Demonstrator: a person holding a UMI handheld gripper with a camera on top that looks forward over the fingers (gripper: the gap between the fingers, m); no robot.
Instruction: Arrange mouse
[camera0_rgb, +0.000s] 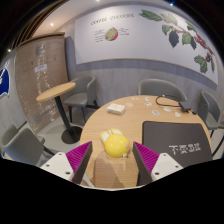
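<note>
Hovering over a round wooden table (130, 125), the parted gripper (115, 163) is seen short of a rounded yellow mouse (116, 144), which could be nudged away if approached off-centre.

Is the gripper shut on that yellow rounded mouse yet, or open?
Open. The yellow rounded mouse rests on the round wooden table between the fingers of the gripper, with visible gaps on both sides.

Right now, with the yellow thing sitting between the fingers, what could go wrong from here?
The rounded yellow mouse stands between the open gripper with gaps at both sides; an uneven close could nudge it aside instead of gripping it. The dark rectangular mouse mat lies off to the side, so a slipping carry may drop it onto the round wooden table.
</note>
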